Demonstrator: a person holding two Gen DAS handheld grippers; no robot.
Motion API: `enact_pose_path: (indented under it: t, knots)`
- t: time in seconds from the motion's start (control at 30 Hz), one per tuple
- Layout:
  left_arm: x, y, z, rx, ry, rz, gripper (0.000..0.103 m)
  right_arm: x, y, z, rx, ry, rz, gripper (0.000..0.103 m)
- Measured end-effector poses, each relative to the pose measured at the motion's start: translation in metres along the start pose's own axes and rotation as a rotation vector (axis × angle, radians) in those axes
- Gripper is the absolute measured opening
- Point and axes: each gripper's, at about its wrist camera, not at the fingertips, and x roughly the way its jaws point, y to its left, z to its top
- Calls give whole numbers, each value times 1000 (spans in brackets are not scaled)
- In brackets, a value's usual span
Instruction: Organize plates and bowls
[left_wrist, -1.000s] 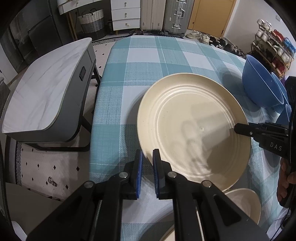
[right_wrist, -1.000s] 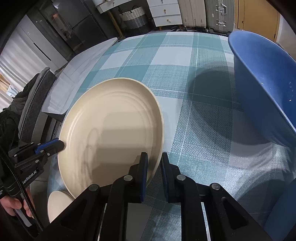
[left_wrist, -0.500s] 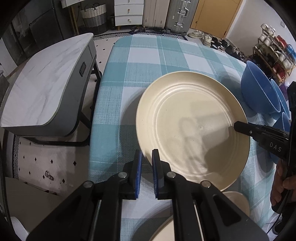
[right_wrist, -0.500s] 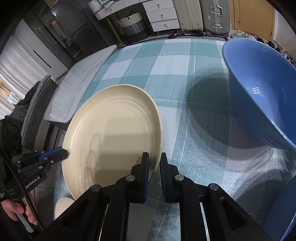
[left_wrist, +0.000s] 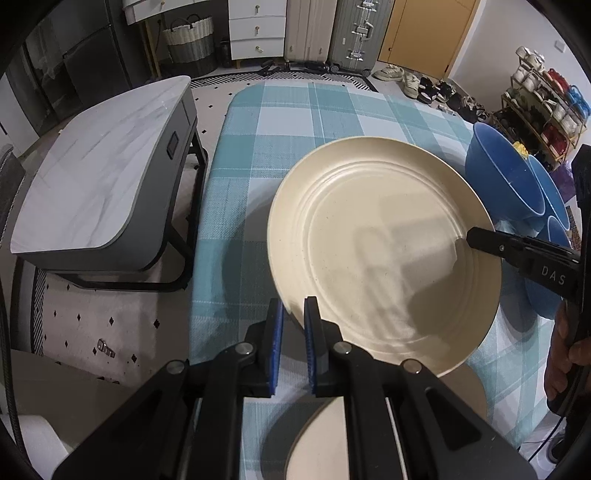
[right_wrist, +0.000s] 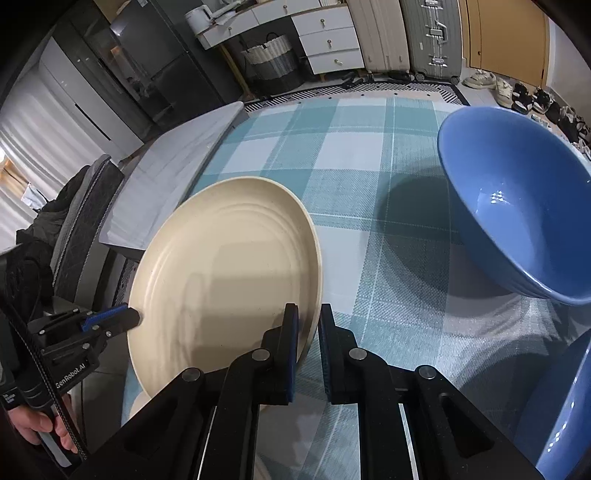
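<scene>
Blue bowls beside open tablecloth

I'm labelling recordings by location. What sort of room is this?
Probably a lived-in home, a living or dining area: a table with a checked cloth, suitcases by a door, and a shoe rack with shoes beside it.

"DAS" is printed in pale letters on the right gripper body. "GenRobot.AI" is read along the left gripper body, seen from the right wrist.

Marble side table, 2 suitcases, basket.
</scene>
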Motion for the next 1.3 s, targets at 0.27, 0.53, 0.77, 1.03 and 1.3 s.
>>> enact_pose_path:
  t: [0.27,0.53,0.77,1.03,1.3]
  knots:
    - [-10,-1,-16,-2,3,-1,10,-17,10,-8,-24,-10,3,11]
    - [-22,-1,-38,-13,-1,11,10,-24,19,-31,-40,-4,18,11]
    - [-25,0,-66,-35,-2,18,10,-26,26,-53,-50,0,27,11]
    - [-38,-7,-96,-41,-28,45,10,-34,33,-82,-77,-6,30,11]
    - [-46,-10,-124,-43,-41,75,10,-37,38,-112,-90,-11,40,11]
